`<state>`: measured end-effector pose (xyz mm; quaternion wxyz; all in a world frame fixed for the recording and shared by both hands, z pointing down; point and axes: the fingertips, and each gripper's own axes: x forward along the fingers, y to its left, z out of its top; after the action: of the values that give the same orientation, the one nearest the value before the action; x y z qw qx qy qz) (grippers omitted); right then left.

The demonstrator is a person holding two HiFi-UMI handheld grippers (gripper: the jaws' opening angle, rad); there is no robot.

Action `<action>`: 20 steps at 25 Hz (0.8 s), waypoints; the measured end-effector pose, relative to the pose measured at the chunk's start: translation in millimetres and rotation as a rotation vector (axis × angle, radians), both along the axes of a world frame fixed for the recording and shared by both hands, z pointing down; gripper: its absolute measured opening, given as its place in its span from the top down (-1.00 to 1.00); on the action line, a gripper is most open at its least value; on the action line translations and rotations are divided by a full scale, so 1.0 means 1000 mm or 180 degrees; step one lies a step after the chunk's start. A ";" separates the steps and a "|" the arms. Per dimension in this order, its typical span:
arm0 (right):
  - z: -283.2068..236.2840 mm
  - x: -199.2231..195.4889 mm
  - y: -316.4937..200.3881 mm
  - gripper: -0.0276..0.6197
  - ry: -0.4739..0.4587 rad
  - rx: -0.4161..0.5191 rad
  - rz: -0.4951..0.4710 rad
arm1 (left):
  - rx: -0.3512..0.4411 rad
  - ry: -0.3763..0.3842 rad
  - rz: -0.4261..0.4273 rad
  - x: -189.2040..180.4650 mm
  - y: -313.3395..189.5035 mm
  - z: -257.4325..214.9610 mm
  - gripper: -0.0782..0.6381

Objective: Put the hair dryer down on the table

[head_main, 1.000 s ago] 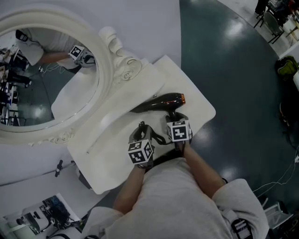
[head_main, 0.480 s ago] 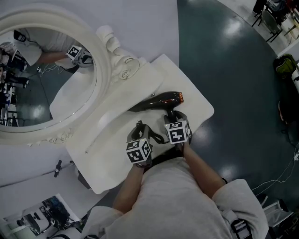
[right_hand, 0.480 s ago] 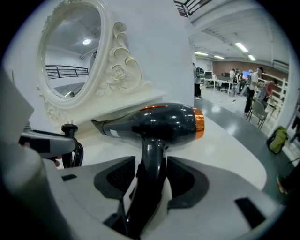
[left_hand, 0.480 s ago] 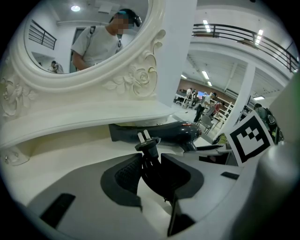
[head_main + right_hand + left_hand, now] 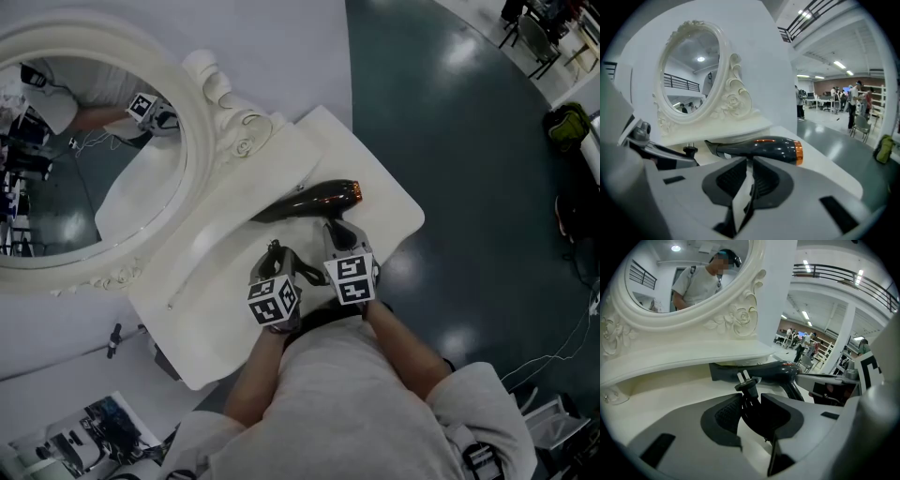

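Observation:
The black hair dryer [image 5: 314, 199] with an orange rear ring lies on its side on the white table [image 5: 225, 309], its handle [image 5: 336, 230] pointing toward me. In the right gripper view its body [image 5: 761, 149] rests just beyond my right gripper [image 5: 749, 171], whose jaws are closing to a narrow gap with nothing between them. From the head view that right gripper [image 5: 339, 247] sits just short of the handle. My left gripper [image 5: 275, 255] is to its left, shut on the dryer's black cord bundle. The two-pronged plug [image 5: 746, 380] sticks up between the left gripper's [image 5: 751, 401] pads.
A large ornate white oval mirror [image 5: 84, 150] stands at the back left of the table, its carved base [image 5: 239, 131] close behind the dryer's nozzle. The table's right edge [image 5: 412, 225] drops to a dark glossy floor [image 5: 469, 141]. Chairs and people stand far off.
My right gripper has drawn back from the dryer's handle toward me and its jaws have narrowed. The dryer stays on the table. The left gripper keeps its hold on the cord.

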<state>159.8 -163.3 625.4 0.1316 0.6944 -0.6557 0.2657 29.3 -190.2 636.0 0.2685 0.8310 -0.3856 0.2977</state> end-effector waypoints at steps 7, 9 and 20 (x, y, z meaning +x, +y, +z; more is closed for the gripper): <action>-0.020 -0.025 -0.009 0.84 -0.0007 0.0282 -0.0344 | -0.0021 0.0014 -0.0033 -0.004 0.003 0.001 0.43; -0.021 -0.031 -0.011 0.85 -0.0010 0.0283 -0.0418 | -0.0042 0.0024 -0.0056 -0.007 0.003 0.002 0.43; -0.018 -0.053 -0.027 0.85 -0.0042 0.0231 -0.0645 | -0.0033 -0.0007 -0.0081 -0.016 0.004 0.007 0.44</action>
<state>106.6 -190.5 607.1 0.1283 0.6270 -0.7326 0.2317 13.4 -185.9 643.4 0.2762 0.8243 -0.3949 0.2972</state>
